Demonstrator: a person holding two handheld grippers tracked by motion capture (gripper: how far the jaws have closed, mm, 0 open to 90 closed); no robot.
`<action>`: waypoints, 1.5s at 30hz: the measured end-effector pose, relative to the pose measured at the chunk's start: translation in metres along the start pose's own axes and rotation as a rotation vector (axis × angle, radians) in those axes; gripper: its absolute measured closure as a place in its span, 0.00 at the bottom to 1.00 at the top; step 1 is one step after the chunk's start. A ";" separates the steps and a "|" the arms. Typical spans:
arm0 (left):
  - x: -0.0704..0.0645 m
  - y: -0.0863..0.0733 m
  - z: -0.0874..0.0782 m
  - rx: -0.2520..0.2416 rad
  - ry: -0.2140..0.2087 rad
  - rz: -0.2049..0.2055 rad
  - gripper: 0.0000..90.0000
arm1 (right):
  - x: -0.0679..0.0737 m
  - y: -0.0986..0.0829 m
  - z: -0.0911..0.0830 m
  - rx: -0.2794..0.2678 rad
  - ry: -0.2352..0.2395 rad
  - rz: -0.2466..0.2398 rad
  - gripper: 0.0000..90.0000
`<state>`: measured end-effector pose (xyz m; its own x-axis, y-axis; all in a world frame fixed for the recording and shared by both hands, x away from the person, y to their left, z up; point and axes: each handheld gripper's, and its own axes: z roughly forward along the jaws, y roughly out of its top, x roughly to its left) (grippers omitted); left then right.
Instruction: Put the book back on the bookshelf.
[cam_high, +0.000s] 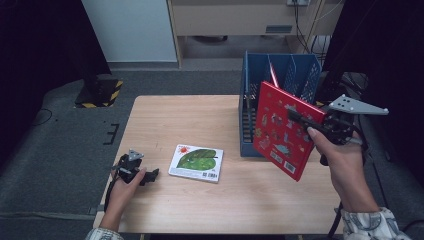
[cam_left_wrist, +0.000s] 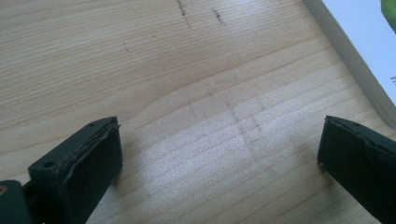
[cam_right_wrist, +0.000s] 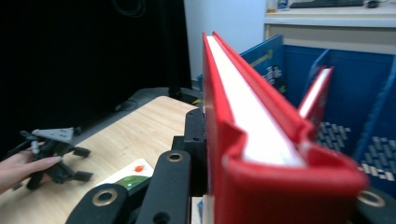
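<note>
The red book (cam_high: 282, 131) hangs in the air above the right side of the tabletop (cam_high: 200, 210) in the high view, clamped by the right claw (cam_high: 300, 120) at its right edge, just in front of the blue file rack (cam_high: 280, 75). Its cover faces the camera, tilted, and its long axis runs from the upper left corner near the rack down to the lower right corner near the person's right hand (cam_high: 340, 160). In this view there are three books in all: the red one held, a second red book (cam_high: 274, 75) standing in the rack, and one green-leaf book (cam_high: 196, 162) lying flat near the middle of the tabletop. There are two claws; the left claw (cam_high: 150, 175) rests low on the tabletop at the left, just beside the leaf book, held by the left hand (cam_high: 125, 187). In the left gripper view, the left claw (cam_left_wrist: 219, 154) stands wide open over bare wood with nothing between its jaws, and the leaf book's edge (cam_left_wrist: 355, 60) lies at the upper right. In the right gripper view, the red book (cam_right_wrist: 261, 140) is seen edge-on, its white page block running away toward the rack (cam_right_wrist: 355, 93), pinched in the closed right claw (cam_right_wrist: 205, 154); the other red book (cam_right_wrist: 317, 88) stands in a rack slot, and the left claw (cam_right_wrist: 79, 163) lies far off on the tabletop.
</note>
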<state>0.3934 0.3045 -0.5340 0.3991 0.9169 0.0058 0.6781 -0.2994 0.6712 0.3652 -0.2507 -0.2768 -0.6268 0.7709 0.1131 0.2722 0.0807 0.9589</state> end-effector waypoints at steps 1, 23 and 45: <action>0.000 0.000 0.000 0.000 0.000 0.000 0.00 | -0.001 0.001 -0.001 -0.001 -0.011 -0.003 0.88; 0.000 0.000 0.000 -0.002 0.001 0.000 0.00 | -0.030 0.005 -0.016 0.007 -0.141 0.019 0.88; -0.001 0.000 0.001 -0.004 -0.001 -0.002 0.00 | -0.058 0.010 -0.005 0.033 -0.256 0.050 0.88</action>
<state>0.3937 0.3035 -0.5342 0.3982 0.9173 0.0041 0.6765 -0.2967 0.6740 0.4008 -0.2978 -0.2726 -0.4079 0.9089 0.0864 0.3241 0.0557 0.9444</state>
